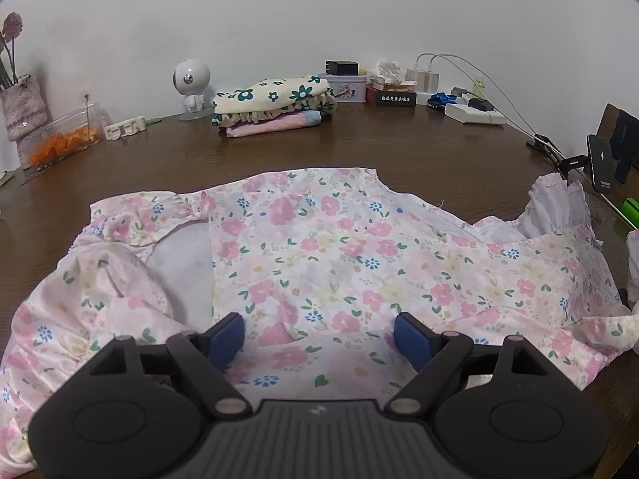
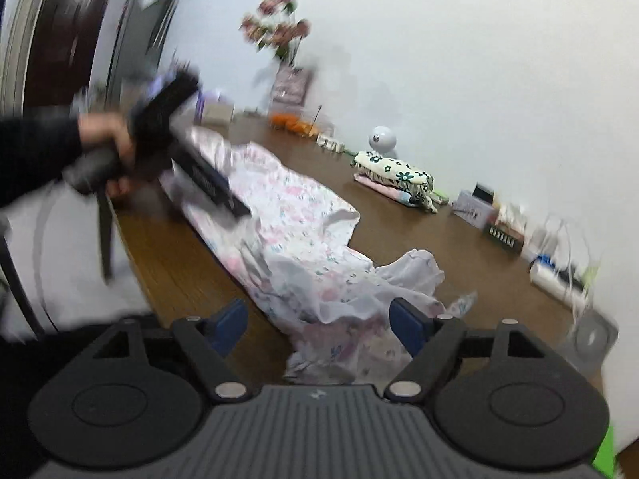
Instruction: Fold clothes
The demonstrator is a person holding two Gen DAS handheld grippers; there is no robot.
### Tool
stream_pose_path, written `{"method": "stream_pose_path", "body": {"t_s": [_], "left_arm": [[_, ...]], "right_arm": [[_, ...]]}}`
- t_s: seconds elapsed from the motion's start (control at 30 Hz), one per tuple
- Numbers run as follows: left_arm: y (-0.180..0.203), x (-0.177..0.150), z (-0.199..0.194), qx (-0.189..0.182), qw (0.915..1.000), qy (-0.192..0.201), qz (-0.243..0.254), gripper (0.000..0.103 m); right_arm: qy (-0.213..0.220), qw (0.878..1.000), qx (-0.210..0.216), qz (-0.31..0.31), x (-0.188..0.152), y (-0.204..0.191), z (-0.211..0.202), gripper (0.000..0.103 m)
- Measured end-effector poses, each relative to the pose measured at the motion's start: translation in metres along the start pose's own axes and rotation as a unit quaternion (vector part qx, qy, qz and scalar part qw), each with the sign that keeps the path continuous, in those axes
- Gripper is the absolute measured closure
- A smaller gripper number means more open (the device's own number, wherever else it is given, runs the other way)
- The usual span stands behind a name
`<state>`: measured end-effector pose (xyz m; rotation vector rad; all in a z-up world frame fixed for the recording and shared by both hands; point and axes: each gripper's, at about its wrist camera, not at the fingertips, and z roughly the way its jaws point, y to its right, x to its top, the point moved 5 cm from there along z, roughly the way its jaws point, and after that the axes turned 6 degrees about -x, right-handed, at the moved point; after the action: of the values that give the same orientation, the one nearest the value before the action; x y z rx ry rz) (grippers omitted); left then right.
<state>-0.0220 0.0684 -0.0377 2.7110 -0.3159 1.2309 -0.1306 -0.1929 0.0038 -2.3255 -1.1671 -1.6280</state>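
Note:
A pink floral garment (image 1: 319, 247) lies spread and rumpled over the near part of the brown wooden table (image 1: 359, 147). Its left side is bunched and a white ruffled edge is turned up at the right. My left gripper (image 1: 319, 335) hovers over the garment's near hem, open, its blue pads wide apart and clear of the cloth. In the blurred right wrist view, my right gripper (image 2: 317, 321) is open above the garment's (image 2: 295, 215) crumpled near end, with the fabric lying below its jaws. A hand holds the left gripper (image 2: 235, 207) over the far end.
A pile of folded clothes (image 1: 271, 103) sits at the back by the wall, with a white round gadget (image 1: 191, 80) beside it. A tin box (image 1: 347, 88), chargers and cables (image 1: 471, 107) line the back right. A plastic tub of orange pieces (image 1: 64, 139) stands far left, a phone on a stand (image 1: 603, 167) far right.

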Motion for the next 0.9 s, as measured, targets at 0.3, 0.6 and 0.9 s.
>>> {"method": "stream_pose_path", "body": {"t_s": [0.3, 0.6, 0.9], "left_arm": [[-0.002, -0.001, -0.001, -0.003, 1.0000, 0.003, 0.004, 0.019], [-0.001, -0.002, -0.001, 0.001, 1.0000, 0.004, 0.001, 0.017], [-0.001, -0.002, 0.000, 0.003, 1.0000, 0.005, -0.001, 0.016]], "right_arm": [[-0.072, 0.903, 0.209, 0.369, -0.011, 0.065, 0.023, 0.101], [-0.089, 0.929, -0.101, 0.345, -0.023, 0.079, 0.021, 0.034], [-0.013, 0.957, -0.026, 0.290, 0.011, 0.034, 0.019, 0.081]]}}
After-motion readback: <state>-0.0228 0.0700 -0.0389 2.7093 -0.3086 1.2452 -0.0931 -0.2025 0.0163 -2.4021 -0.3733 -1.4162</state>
